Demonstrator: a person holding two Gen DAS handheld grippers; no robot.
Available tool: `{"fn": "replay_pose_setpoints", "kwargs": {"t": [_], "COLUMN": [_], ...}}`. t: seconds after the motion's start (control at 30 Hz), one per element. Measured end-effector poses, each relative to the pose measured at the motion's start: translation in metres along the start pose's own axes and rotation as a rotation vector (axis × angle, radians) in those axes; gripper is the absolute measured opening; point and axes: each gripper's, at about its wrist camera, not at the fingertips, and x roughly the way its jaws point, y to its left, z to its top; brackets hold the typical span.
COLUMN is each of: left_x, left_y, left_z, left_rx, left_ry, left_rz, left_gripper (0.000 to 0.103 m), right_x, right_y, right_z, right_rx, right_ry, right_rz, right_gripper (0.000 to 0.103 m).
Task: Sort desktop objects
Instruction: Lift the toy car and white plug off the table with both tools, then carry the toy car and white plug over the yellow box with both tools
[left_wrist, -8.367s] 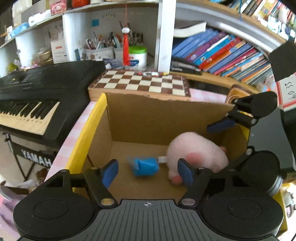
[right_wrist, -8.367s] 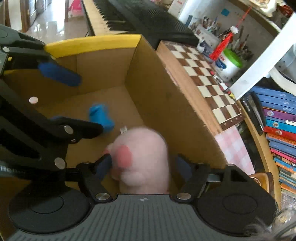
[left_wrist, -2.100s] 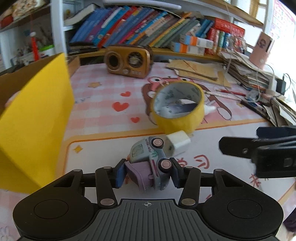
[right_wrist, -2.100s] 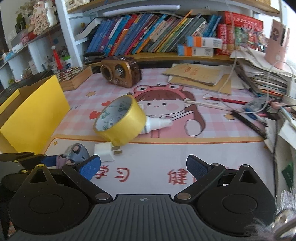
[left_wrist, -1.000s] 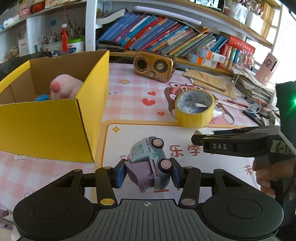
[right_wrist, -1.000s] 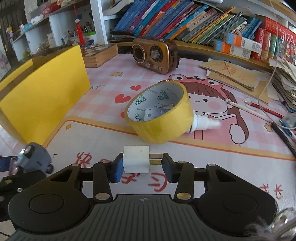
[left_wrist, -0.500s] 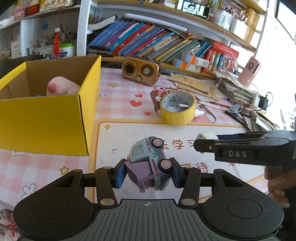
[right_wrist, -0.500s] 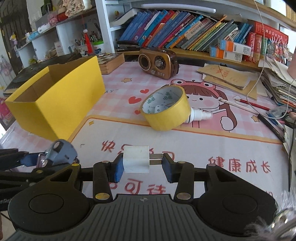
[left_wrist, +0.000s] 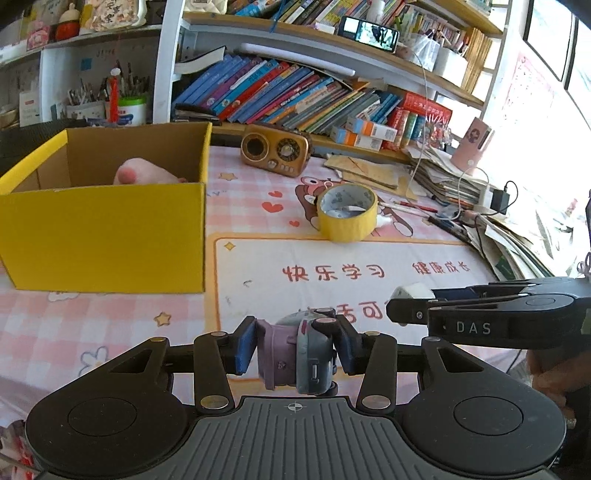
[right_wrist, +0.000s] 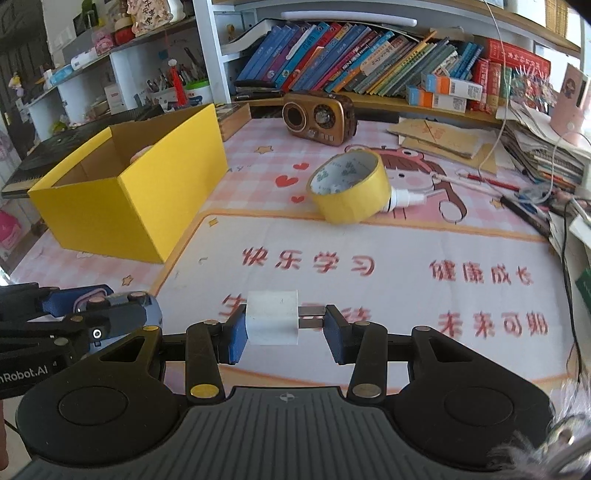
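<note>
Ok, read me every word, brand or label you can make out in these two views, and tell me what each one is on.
"DAS": right gripper, on its side.
"nRobot.AI", cut off at the picture's edge: left gripper, on its side.
"快乐学习": desk mat.
"健康成长": desk mat.
More red characters lower on the mat: blurred, partly hidden.
Book spines, small boxes: too small to read.

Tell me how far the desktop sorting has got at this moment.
Done: a pink plush already lies in the yellow box. In hand: the left tool grips a toy truck, its jaws closing on it; the right tool is shut on a white charger plug. Neither is over the box yet. Left: the yellow tape roll and a small white bottle beside it on the mat.
</note>
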Motion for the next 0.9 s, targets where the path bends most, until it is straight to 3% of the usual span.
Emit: {"fn": "replay_pose_setpoints", "kwargs": {"t": [0.47, 0.9], "left_x": [-0.045, -0.084], "left_y": [0.024, 0.058], "left_z": [-0.024, -0.045], "left_rx": [0.022, 0.009], "left_ry": [-0.015, -0.037], "left_rz": [-0.007, 0.042], "left_gripper": [0.044, 0.044], "right_x": [-0.021, -0.026], "right_y": [0.054, 0.108], "right_z": [-0.029, -0.045], "right_rx": [-0.013, -0.054], "right_ry": [0.012, 0.01], "right_rz": [0.025, 0.087], "right_gripper": [0.04, 0.04]}}
